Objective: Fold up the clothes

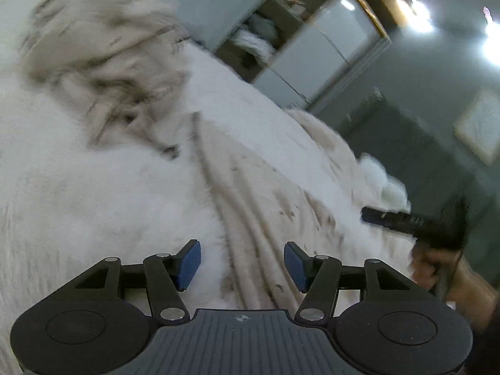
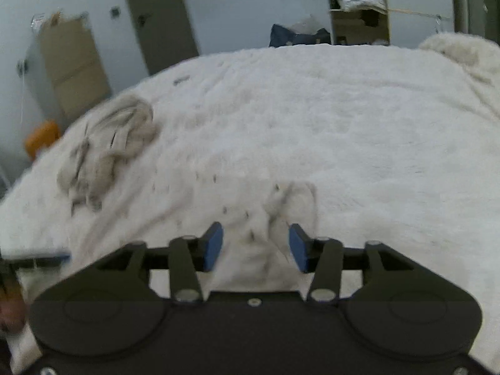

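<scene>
A pale beige garment [image 1: 250,206] with small dark specks lies stretched in long folds on the white fluffy bed cover [image 1: 78,187]. My left gripper [image 1: 242,264] is open just above it, and the cloth runs under the gap without touching the blue pads. In the right wrist view the same speckled garment [image 2: 250,218] bunches into a raised fold between the spread fingers of my right gripper [image 2: 256,247], which is open. The right gripper [image 1: 406,218] also shows blurred at the right of the left wrist view, held by a hand [image 1: 428,268].
A crumpled beige pile of clothes [image 2: 109,147] lies on the bed's left side, also seen as a pile [image 1: 103,53]. An open wardrobe shelf [image 1: 259,40] holds linens. A cardboard box [image 2: 72,65], an orange object [image 2: 40,139] and a dark blue bag [image 2: 297,37] stand beyond the bed.
</scene>
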Tool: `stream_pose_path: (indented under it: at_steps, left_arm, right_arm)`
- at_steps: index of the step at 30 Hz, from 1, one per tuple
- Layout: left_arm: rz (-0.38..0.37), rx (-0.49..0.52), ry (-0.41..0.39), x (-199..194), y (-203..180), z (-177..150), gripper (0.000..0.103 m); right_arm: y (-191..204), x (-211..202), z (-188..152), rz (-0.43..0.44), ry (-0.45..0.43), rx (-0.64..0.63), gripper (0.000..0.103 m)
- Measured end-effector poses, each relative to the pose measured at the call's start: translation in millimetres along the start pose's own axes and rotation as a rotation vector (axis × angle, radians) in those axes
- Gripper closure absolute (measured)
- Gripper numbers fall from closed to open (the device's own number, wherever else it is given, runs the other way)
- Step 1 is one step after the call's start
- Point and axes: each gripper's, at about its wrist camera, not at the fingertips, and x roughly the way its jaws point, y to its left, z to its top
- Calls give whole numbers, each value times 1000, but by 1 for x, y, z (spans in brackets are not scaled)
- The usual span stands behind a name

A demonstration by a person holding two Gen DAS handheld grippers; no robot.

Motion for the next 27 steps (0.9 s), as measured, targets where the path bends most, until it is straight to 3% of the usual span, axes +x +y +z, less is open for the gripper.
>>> stream_pose_path:
  at_steps: [3,4,5,6,7,8,9,11,16,17,18,21,27]
  left_arm:
    - [-8,-5,-4,5,1,9,49]
    - [-2,9,-4,7,-1,9,49]
    - [1,14,2,9,-1,8,49]
    - [6,19,8,11,-1,8,50]
    - [15,23,15,14,-1,6,50]
    - [22,25,20,15,-2,5,50]
    - [25,22,23,15,-2,5,50]
    - [29,17,27,18,-2,5,50]
    - [41,7,17,21,-6,8,50]
    - [41,5,14,21,-8,10,50]
    - [30,6,11,19,-13,19,50]
    - [7,78,-6,26,-33,55,47]
    - [117,177,24,93,-37,120,46]
  right_arm:
    - [-4,27,5,-1,38,33,55]
    - [-8,41,3,23,107,39,57]
    - [-9,49,-1,33,136,40,83]
    - [-13,51,-3,26,159,35,102]
    - [-18,52,-6,16,184,28,103]
    - [-23,53,-8,5,209,21,103]
    - [-37,46,-10,-46,179,101,103]
    - [-57,32,-18,-28,147,272,103]
    - [-48,7,-20,-58,101,147,85]
    - [-49,9,-15,-51,91,158,75]
    - [-53,12,-8,-40,80,178,67]
    - [-62,22,13,-7,47,240,66]
    - [-74,73,27,61,97,349,67]
